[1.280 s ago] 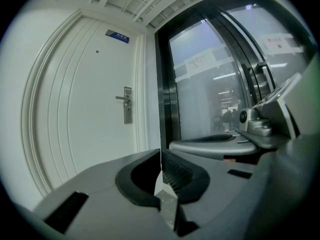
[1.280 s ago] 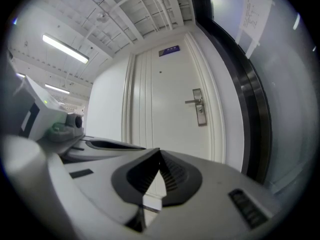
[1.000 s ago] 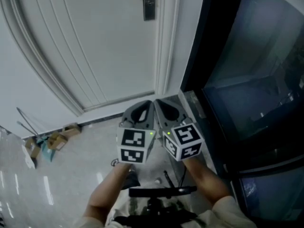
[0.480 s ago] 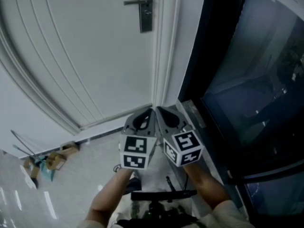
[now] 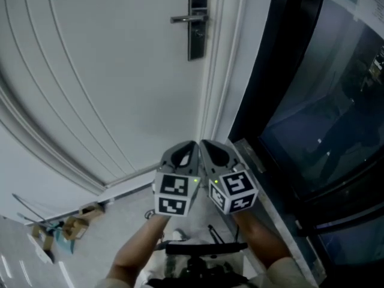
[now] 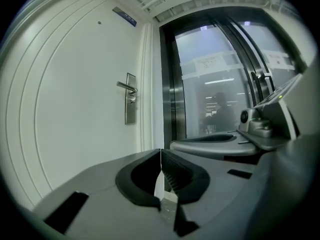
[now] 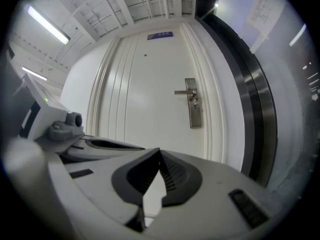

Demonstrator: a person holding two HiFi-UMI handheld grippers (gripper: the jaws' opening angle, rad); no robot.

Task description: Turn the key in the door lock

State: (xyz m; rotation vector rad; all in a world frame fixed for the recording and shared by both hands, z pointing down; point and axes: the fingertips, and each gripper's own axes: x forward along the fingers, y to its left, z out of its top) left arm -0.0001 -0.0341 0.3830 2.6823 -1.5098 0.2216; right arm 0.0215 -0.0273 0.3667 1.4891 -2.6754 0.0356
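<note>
**Both grippers shut and empty, lock well ahead on the door**

Here is the white door (image 5: 120, 71), smooth and painted, with curved raised mouldings sweeping across its face. Close to the door's right edge sits the lock plate (image 5: 197, 20), a tall narrow rectangle of brushed metal, and a slim lever handle (image 5: 187, 19) juts out of it to the left. A small shape shows on the plate just under the lever, too small to tell whether it is the key.

The left gripper (image 5: 192, 144) and the right gripper (image 5: 203, 142) are side by side, almost touching, their grey moulded shells tapering toward the door. In its own view the left gripper's ribbed black pads meet at the tips with nothing between them. It is the same for the right gripper: jaws together, nothing held. Each carries a cube with black-and-white square markers, at the person's wrists. Both are well apart from the lock.

A white ribbed door frame (image 5: 225, 71) runs beside the lock, then a dark metal-framed glass panel (image 5: 324, 101), glossy and reflective, with a paper notice (image 6: 206, 62) stuck to it. A small blue sign (image 7: 160, 35) sits over the door.

The floor (image 5: 120, 221) is shiny; at the foot of the wall to the left lie cardboard scraps (image 5: 75, 225). A black bar (image 5: 207, 249) crosses below the forearms.
</note>
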